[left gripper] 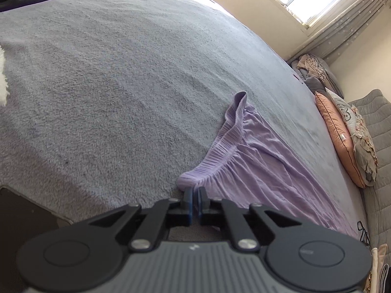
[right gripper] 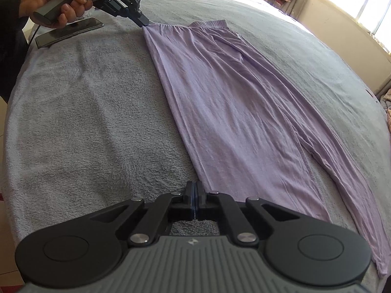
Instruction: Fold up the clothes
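lilac trousers [right gripper: 234,102], two grippers

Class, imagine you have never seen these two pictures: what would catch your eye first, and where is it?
The lilac trousers stand out first, spread lengthwise over the grey blanket on the bed. Next, the left gripper pinches the near corner of the waistband, and the right gripper is shut at the near edge of a leg. A dark phone lies on the blanket under the person's left hand.
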Available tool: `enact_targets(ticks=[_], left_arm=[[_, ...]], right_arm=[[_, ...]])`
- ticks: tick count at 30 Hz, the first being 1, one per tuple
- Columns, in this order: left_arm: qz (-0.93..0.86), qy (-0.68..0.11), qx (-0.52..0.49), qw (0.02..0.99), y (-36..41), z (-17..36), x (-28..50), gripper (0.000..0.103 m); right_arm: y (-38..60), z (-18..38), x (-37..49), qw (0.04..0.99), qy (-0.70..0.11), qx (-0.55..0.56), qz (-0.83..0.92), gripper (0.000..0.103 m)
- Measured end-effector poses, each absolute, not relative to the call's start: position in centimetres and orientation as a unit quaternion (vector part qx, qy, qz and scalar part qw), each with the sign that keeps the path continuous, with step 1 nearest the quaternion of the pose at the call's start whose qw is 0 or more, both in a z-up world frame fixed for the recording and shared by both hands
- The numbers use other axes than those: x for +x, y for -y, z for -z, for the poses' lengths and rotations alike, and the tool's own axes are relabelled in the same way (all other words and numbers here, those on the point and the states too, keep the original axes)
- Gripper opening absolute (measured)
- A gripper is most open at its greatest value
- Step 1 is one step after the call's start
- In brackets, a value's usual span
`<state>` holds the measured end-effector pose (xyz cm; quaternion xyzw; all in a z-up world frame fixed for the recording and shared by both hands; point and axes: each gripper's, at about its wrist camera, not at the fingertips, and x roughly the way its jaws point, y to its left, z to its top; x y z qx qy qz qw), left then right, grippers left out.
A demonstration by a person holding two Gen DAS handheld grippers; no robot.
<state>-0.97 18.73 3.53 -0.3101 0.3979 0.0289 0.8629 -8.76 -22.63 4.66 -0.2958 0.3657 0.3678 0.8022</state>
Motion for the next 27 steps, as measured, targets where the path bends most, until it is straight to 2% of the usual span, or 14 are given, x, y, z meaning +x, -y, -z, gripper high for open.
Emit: enact_targets(ticks=[4, 9, 14, 17, 19, 24, 25, 27], left_arm=[[-0.026, -0.404, -0.299, 0.864, -18.4, -3.4, -1.0, 0.004], [-0.036, -0.408, -0.287, 0.866, -18.2, -3.4, -0.9, 0.004], [-0.046, -0.417, -0.276, 0.865, -18.0, -3.3, -0.7, 0.004], [-0.050, -0.416, -0.274, 0.865, -17.9, -3.4, -0.5, 0.005], [-0.050, -0.419, -0.276, 0.864, -17.9, -3.3, -0.4, 0.008], [-0.029, -0.430, -0.325, 0.842, -19.0, -2.5, -0.5, 0.018], [-0.030, -0.429, -0.335, 0.838, -19.3, -2.5, -0.6, 0.020], [-0.042, -0.418, -0.340, 0.841, -19.9, -2.9, -0.9, 0.029]], right_arm=[[23.0, -4.6, -8.4, 0.815, -0.363, -0.289, -0.349, 0.007], [22.9, -5.1, -8.4, 0.821, -0.352, -0.272, -0.358, 0.008], [24.1, -4.7, -8.1, 0.802, -0.392, -0.261, -0.367, 0.009], [26.1, -5.5, -7.7, 0.815, -0.392, -0.222, -0.365, 0.014], [27.9, -6.5, -7.0, 0.839, -0.379, -0.182, -0.345, 0.024], [31.7, -7.7, -4.8, 0.894, -0.353, -0.088, -0.262, 0.038], [31.9, -7.6, -4.4, 0.898, -0.356, -0.084, -0.244, 0.039], [31.8, -6.8, -3.5, 0.899, -0.374, -0.096, -0.208, 0.039]])
